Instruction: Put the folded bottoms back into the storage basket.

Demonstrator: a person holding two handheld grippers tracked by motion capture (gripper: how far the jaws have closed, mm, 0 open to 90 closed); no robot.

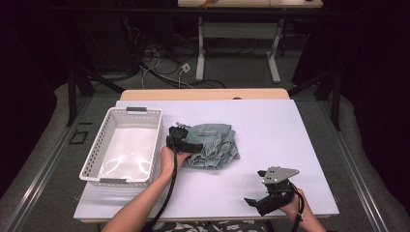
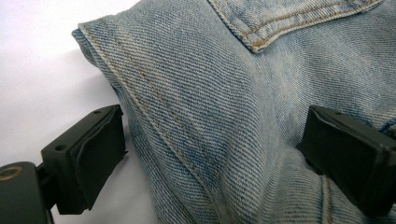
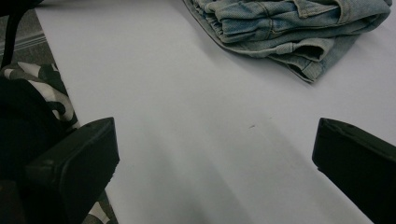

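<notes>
You have the folded jeans [image 1: 212, 146] lying near the middle of the table [image 1: 290, 130], with the basket [image 1: 96, 157] just to their left. Your left gripper [image 1: 180, 137] sits at the jeans' left edge, between them and the basket, its jaws either side of a fold and seemingly touching it. Your right gripper [image 1: 263, 200] is at the near right, well apart from the jeans.

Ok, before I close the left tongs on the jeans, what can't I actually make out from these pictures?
- Left tongs, left gripper view: open astride a fold of the jeans; how much denim lies under the fold is hidden.
- High view: the hand and gripper cover the near-left edge of the jeans.
- Basket, high view: glare on its floor blurs what lies there.
- Right tongs, right gripper view: the jeans are cut off by the top edge.
</notes>
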